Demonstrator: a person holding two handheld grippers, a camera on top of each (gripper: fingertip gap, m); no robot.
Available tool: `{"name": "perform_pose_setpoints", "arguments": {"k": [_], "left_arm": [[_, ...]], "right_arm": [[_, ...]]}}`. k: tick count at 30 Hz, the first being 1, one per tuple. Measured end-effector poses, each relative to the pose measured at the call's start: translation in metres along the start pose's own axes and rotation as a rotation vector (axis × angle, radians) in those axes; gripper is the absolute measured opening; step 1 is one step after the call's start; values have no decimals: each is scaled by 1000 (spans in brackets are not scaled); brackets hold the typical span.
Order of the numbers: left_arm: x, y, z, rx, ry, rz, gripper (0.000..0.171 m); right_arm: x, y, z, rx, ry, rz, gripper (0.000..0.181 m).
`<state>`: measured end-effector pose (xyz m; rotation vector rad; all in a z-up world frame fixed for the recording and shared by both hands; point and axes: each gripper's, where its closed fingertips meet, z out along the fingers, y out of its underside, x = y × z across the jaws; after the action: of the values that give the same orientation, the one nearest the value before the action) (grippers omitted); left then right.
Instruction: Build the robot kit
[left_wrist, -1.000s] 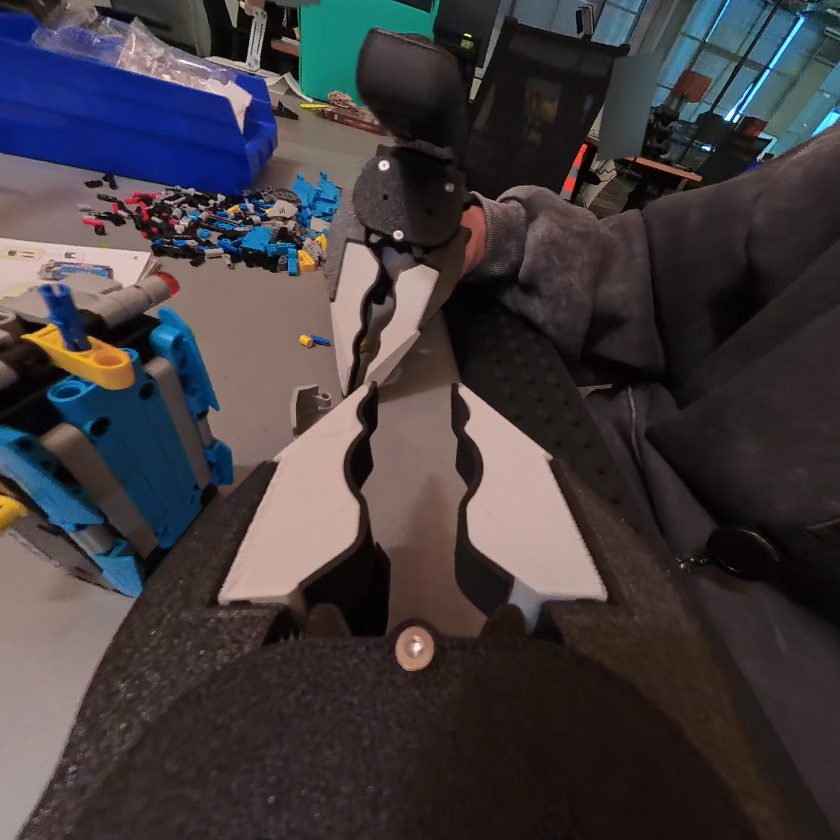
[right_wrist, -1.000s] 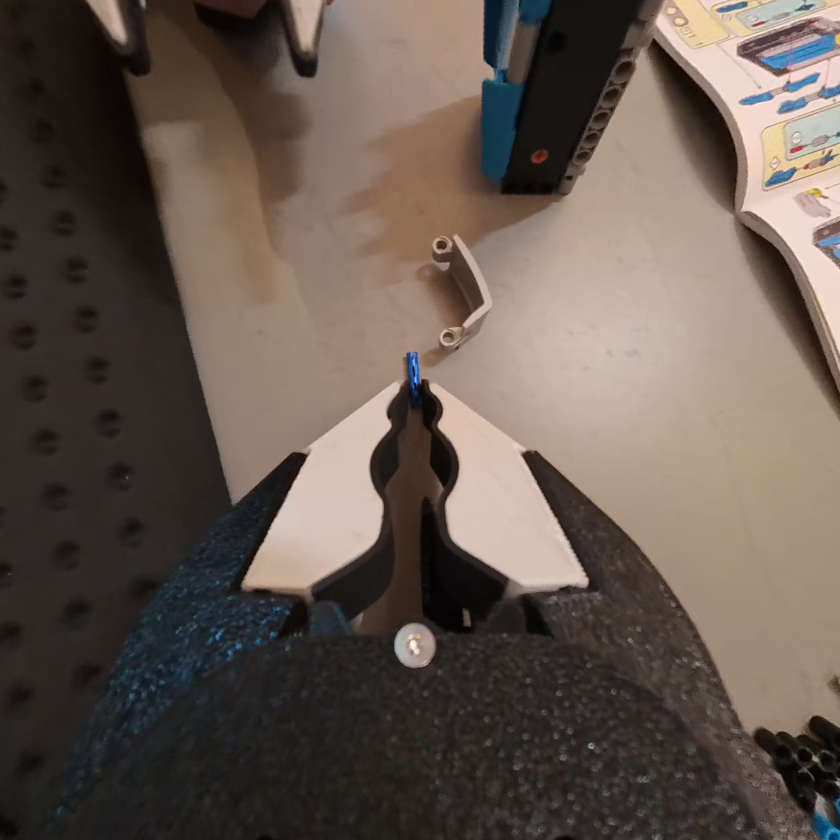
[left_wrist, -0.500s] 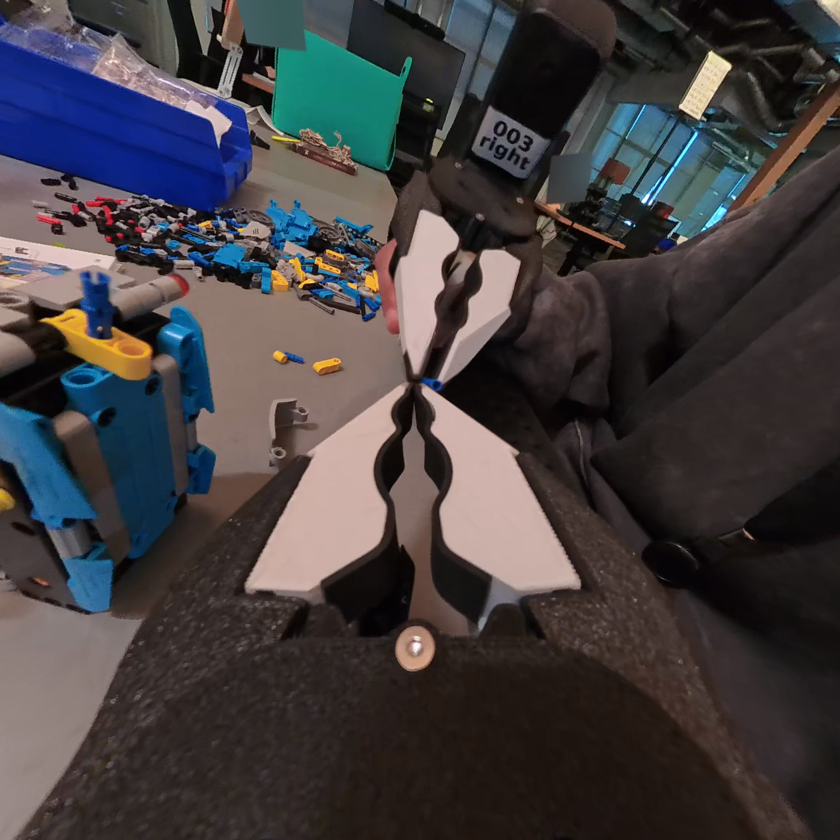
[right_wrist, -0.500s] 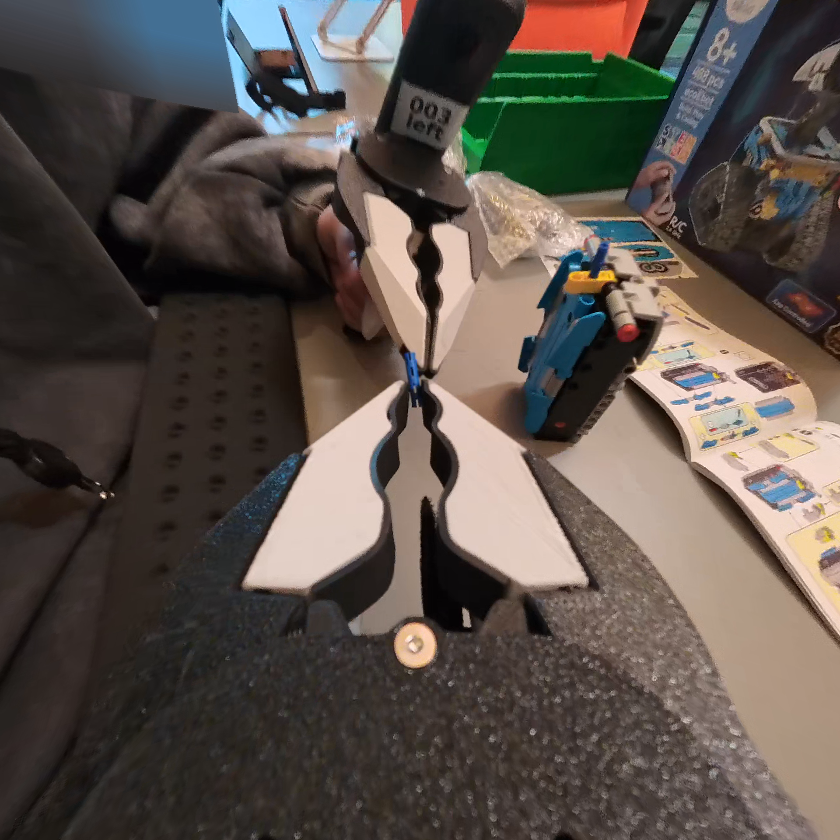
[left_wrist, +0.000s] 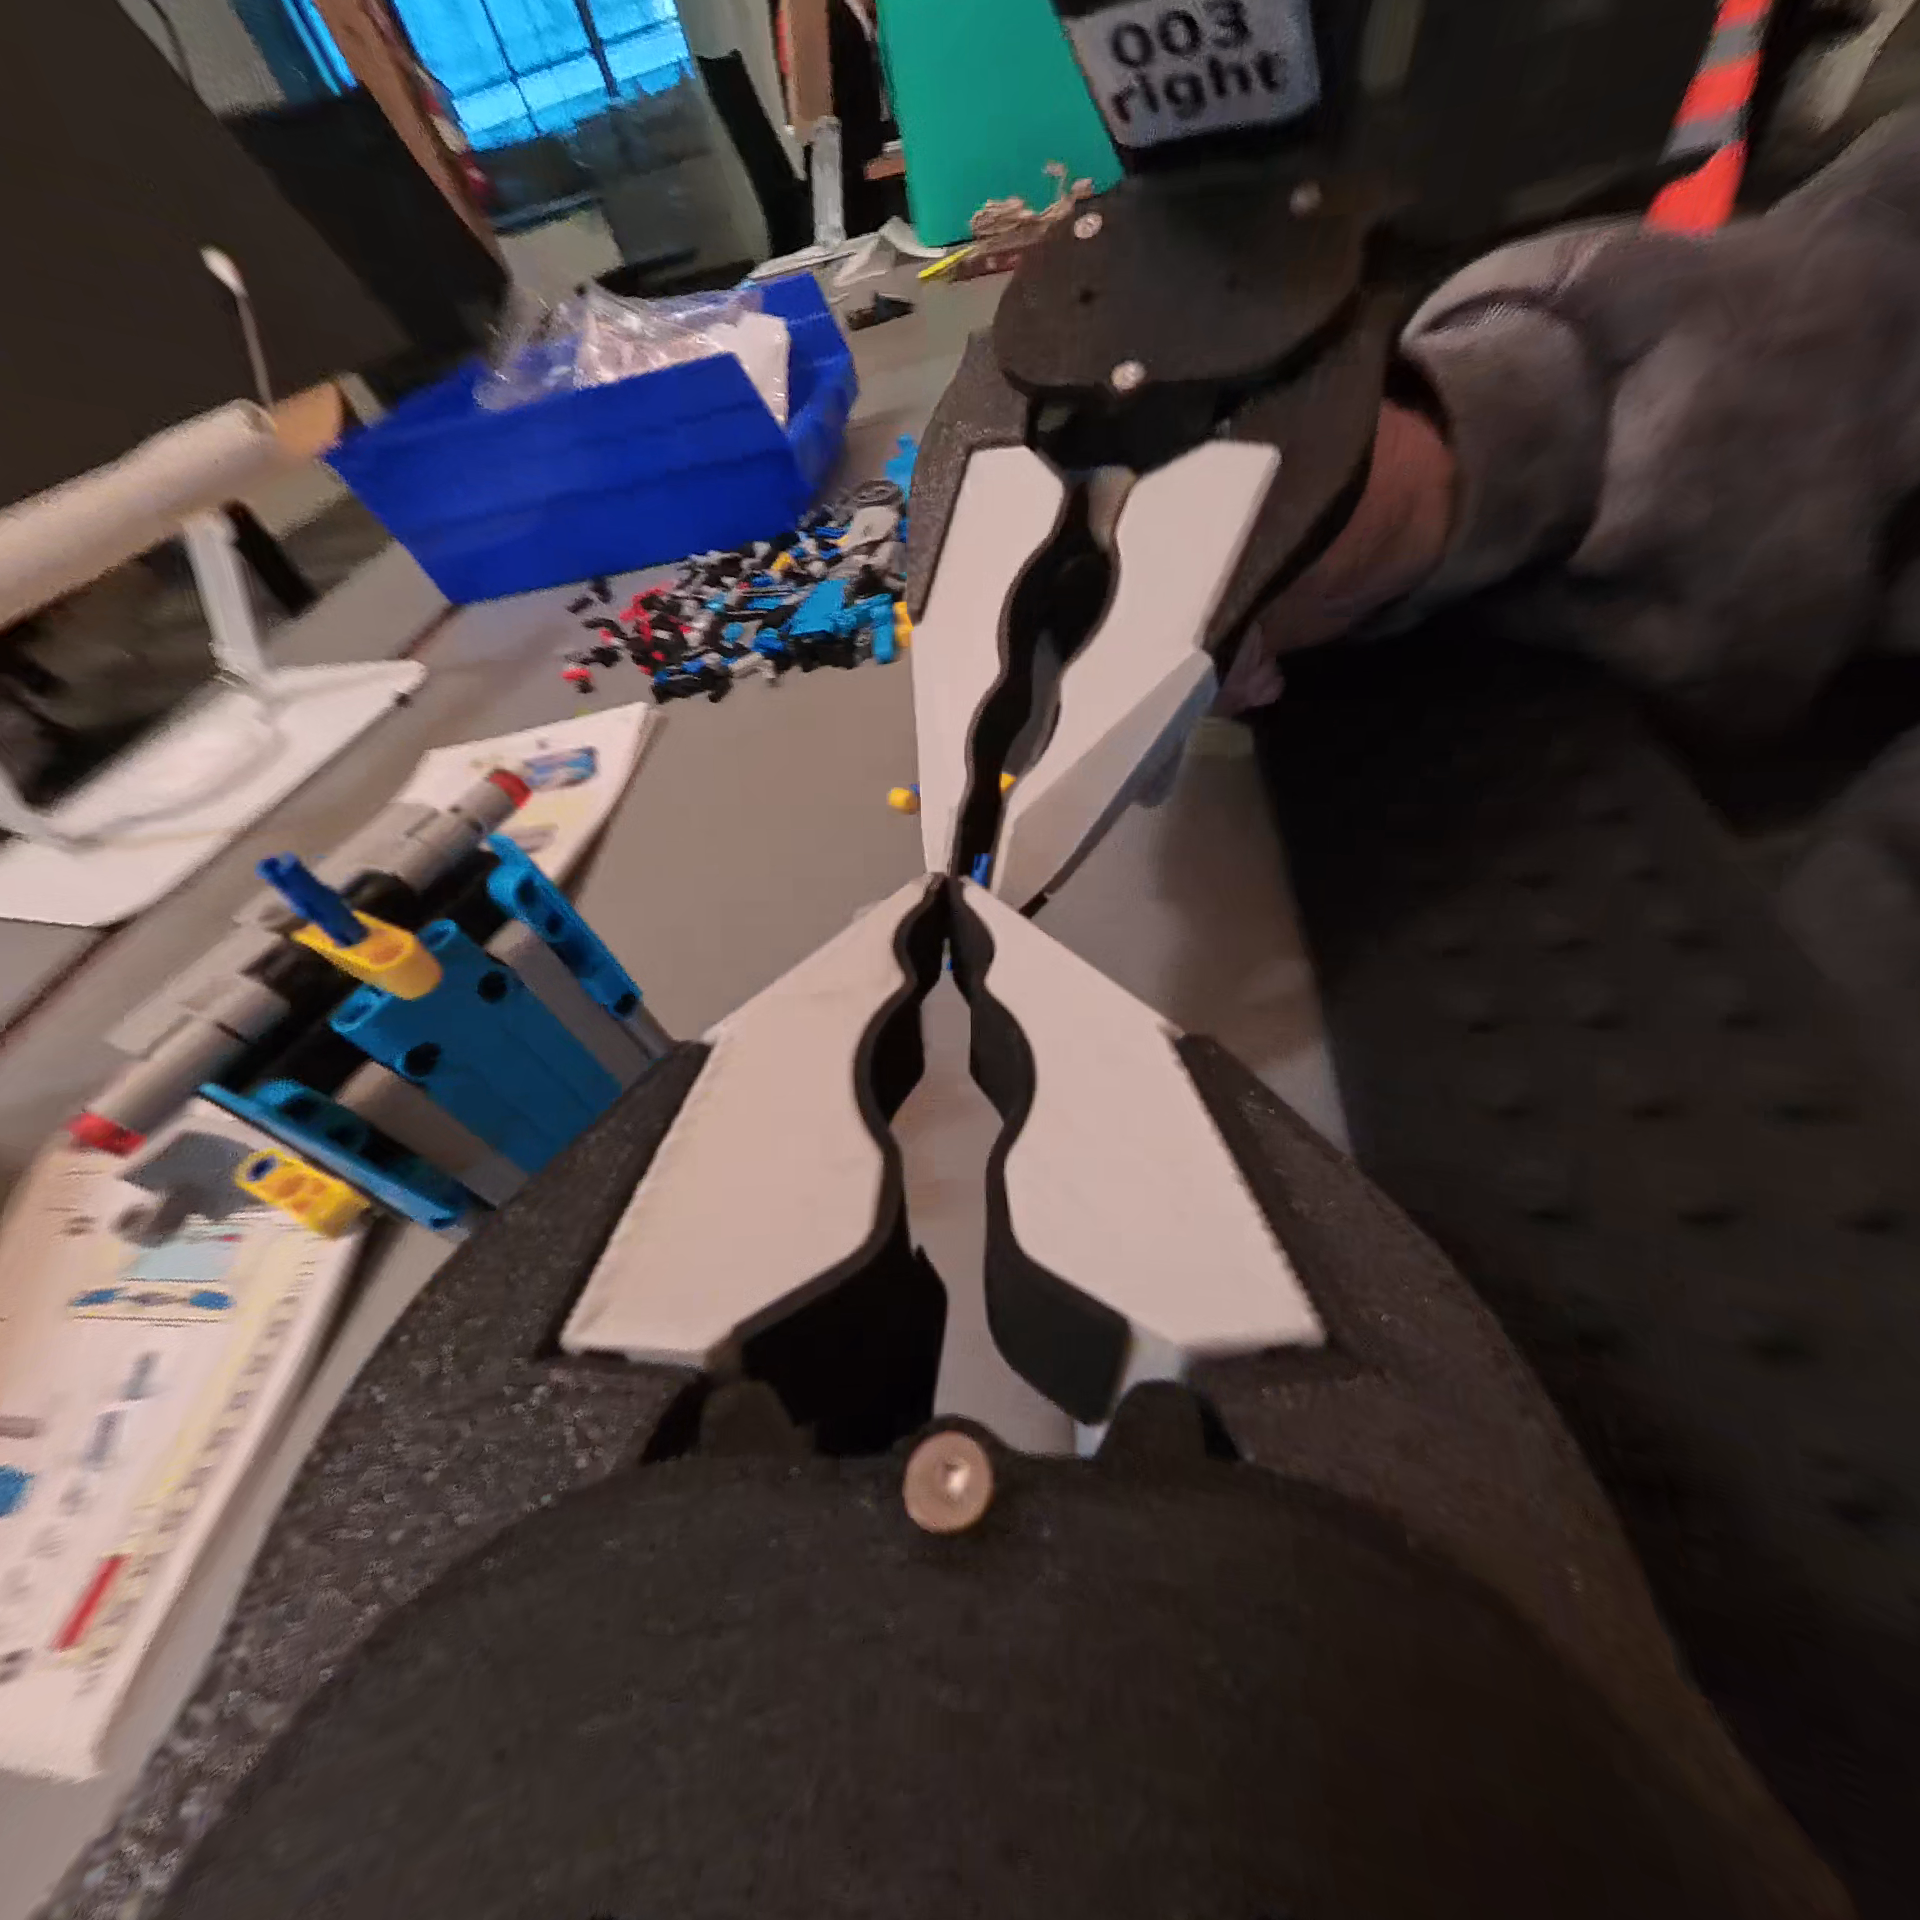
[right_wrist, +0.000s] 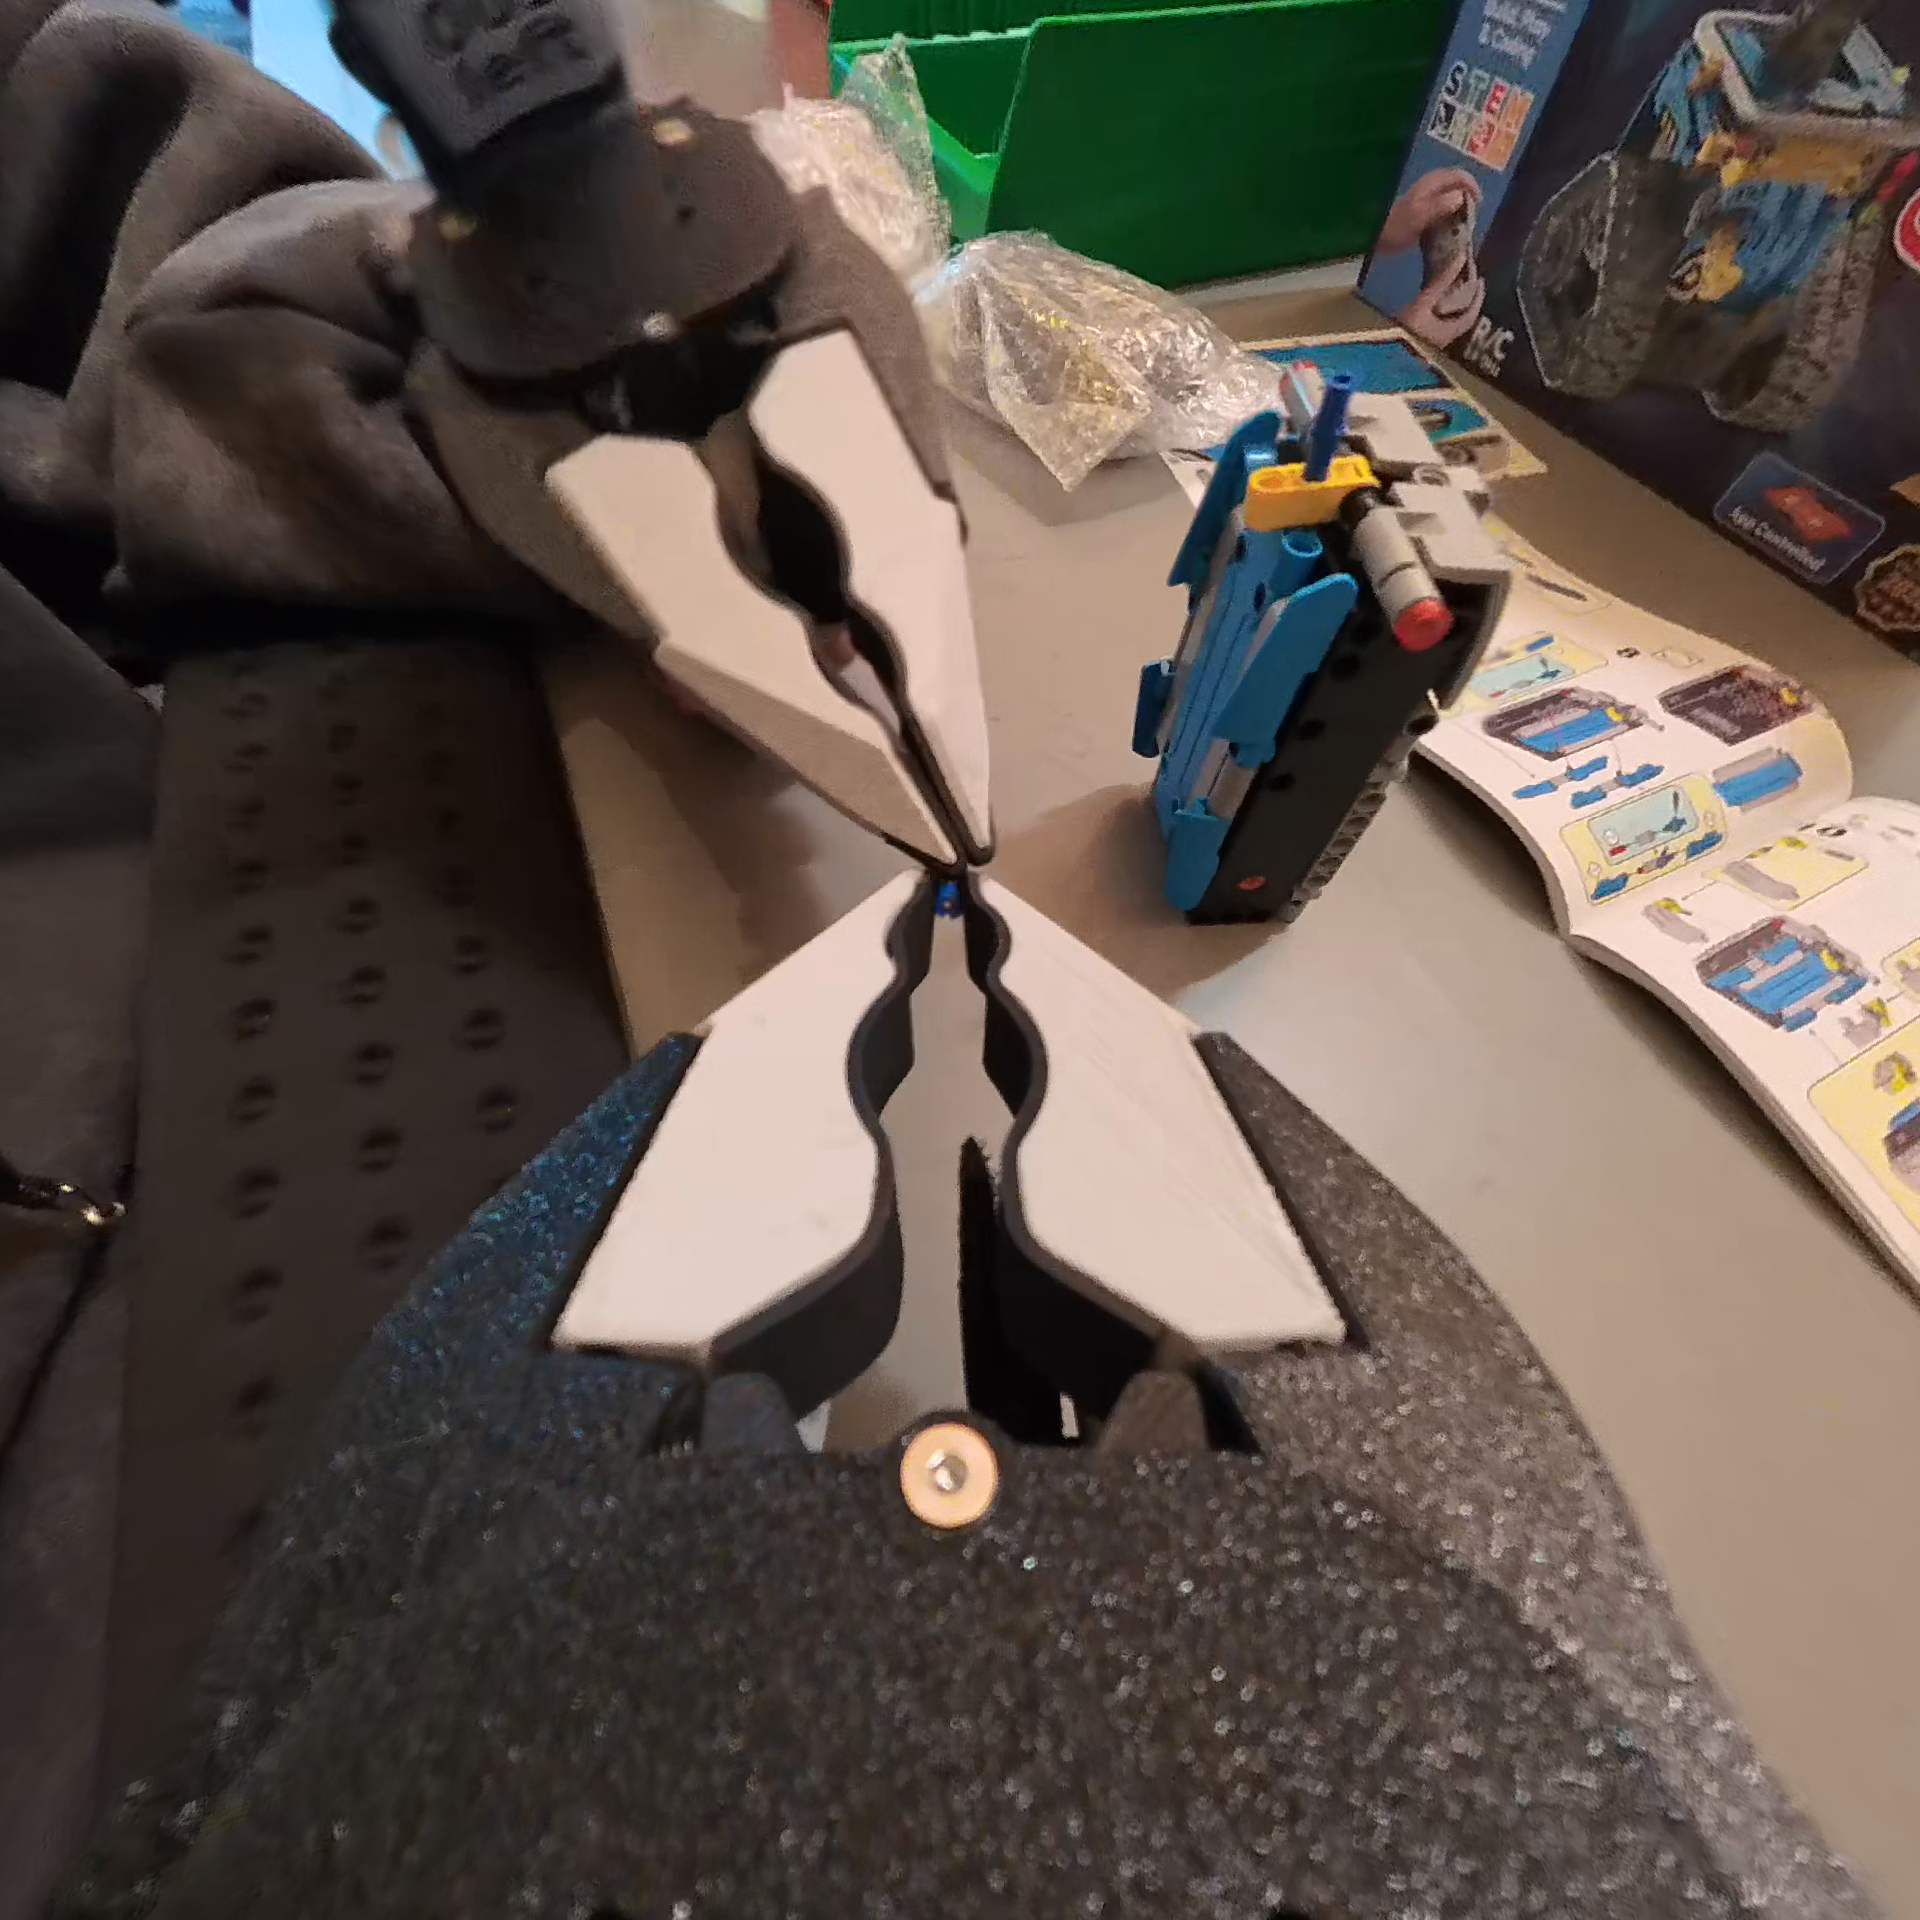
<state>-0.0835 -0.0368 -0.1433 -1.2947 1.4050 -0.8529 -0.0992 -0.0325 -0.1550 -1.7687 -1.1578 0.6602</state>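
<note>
1. Right gripper (right_wrist: 948, 891) clamps a small blue pin (right_wrist: 945, 900) at its tips.
2. Left gripper (left_wrist: 945, 896) tips pinched together, meeting the right's tip to tip; whether they grip the pin, can't tell.
3. Both above grey table (right_wrist: 1455, 1195) edge.
4. Blue-black brick model (right_wrist: 1299, 707) stands nearby, beside open instruction booklet (right_wrist: 1662, 831).

Bare table (right_wrist: 1455, 1299) ahead — block model (right_wrist: 1299, 707), booklet (right_wrist: 1714, 883) rightward

Both tongs (left_wrist: 945, 888) (right_wrist: 951, 894) seemingly closed, tip-to-tip
</note>
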Motion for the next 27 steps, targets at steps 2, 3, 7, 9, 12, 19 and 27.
{"name": "perform_pose_setpoints", "arguments": {"k": [2, 3, 7, 9, 12, 19, 27], "left_arm": [[-1, 1, 1, -12, -40, 61, 0], [-2, 1, 1, -10, -38, 54, 0], [-8, -10, -10, 72, 18, -20, 10], [-11, -12, -13, 93, -25, 88, 17], [1, -13, -11, 94, -100, 338, 23], [15, -26, -14, 146, -156, 489, 21], [18, -25, -11, 120, -160, 537, 6]], "right_arm": [[1, 1, 0, 2, -24, 55, 4], [2, 0, 0, 11, -31, 70, 4], [6, -14, -12, 126, -113, 201, 4], [7, -21, -20, 186, -206, 328, 4], [-5, -25, -26, 221, -431, 542, 4], [-21, -28, -26, 218, -609, 664, 4], [-25, -29, -19, 210, -637, 710, 6]]}}
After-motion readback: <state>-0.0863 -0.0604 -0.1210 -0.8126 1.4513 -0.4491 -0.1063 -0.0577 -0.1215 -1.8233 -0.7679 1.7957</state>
